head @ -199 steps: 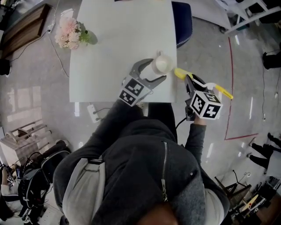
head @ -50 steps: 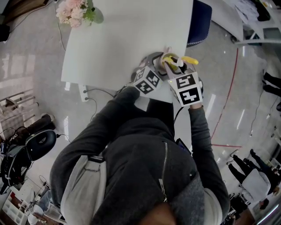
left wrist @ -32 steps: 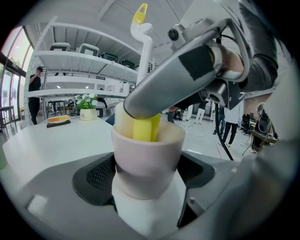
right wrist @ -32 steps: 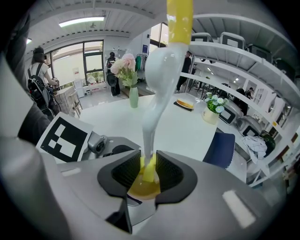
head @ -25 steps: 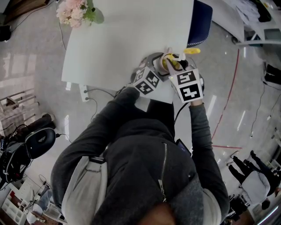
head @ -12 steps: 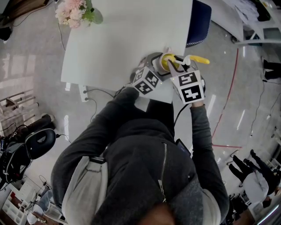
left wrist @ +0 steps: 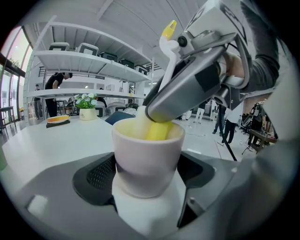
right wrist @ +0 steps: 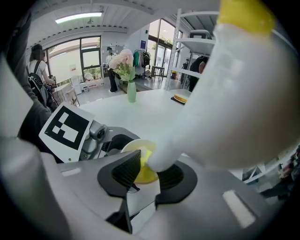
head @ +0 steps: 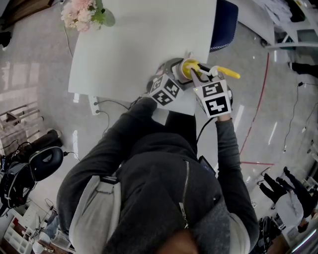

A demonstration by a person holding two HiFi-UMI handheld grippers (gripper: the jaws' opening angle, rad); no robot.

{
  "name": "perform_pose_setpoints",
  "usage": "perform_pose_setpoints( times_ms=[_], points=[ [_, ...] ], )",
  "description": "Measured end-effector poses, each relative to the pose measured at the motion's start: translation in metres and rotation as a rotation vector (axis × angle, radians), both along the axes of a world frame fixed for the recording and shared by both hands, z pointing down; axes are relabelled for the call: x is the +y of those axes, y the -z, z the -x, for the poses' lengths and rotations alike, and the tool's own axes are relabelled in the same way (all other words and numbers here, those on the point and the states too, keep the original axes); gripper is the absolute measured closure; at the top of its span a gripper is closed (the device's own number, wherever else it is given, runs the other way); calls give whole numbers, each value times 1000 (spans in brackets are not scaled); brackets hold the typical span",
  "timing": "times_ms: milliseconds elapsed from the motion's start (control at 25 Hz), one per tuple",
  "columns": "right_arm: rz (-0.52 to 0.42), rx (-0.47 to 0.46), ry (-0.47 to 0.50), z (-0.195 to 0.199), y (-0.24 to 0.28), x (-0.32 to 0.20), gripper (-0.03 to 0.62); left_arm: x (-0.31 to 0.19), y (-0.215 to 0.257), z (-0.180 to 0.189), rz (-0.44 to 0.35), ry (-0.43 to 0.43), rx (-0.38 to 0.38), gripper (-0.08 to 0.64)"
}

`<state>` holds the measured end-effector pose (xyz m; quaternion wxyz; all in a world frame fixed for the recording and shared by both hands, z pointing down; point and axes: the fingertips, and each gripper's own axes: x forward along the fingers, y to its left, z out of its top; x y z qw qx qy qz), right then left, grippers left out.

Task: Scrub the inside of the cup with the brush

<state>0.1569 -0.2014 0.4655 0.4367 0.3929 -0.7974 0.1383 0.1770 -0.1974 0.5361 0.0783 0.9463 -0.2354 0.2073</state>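
Note:
A white cup (left wrist: 147,159) stands upright between the jaws of my left gripper (left wrist: 146,180), which is shut on it near the white table's (head: 139,44) front right corner. In the head view the cup (head: 189,67) shows a yellow inside. My right gripper (right wrist: 146,176) is shut on the brush (right wrist: 225,108), a white handle with a yellow end (head: 229,73). The brush's yellow head (left wrist: 157,130) reaches down into the cup. The right gripper (head: 202,75) hovers just right of the cup.
A vase of pink flowers (head: 82,15) stands at the table's far left corner. A dark blue chair (head: 223,25) sits beyond the table's right edge. Red tape (head: 256,114) marks the grey floor on the right. A power strip (head: 95,104) lies below the table's front edge.
Eight seconds ago the brush was held apart from the cup; now its head is inside. Over the last second the brush handle's yellow end has swung rightward and down.

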Motion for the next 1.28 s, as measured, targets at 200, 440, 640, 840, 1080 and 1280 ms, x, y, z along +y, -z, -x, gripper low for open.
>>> perform_pose_setpoints(
  times_ms=[200,440,640,840,1080,1280],
  points=[
    [12,8,3,-1,-4,2,488,-1,-2,-1,3,-1,-7,146],
    [26,29,15,0,-7,5,489,-2,-3,-1,2,-2,-11,147],
    [50,44,22,2,-9,8,489,-1,-2,-1,1,-5,-13,147],
    [70,47,28,5,-13,10,491,-2,-5,-1,1,-6,-16,149],
    [87,27,25,8,-15,11,492,-2,-6,-1,1,-7,-19,149],
    [102,6,25,8,-13,11,494,-1,-4,-1,1,-7,-21,149]
  ],
)
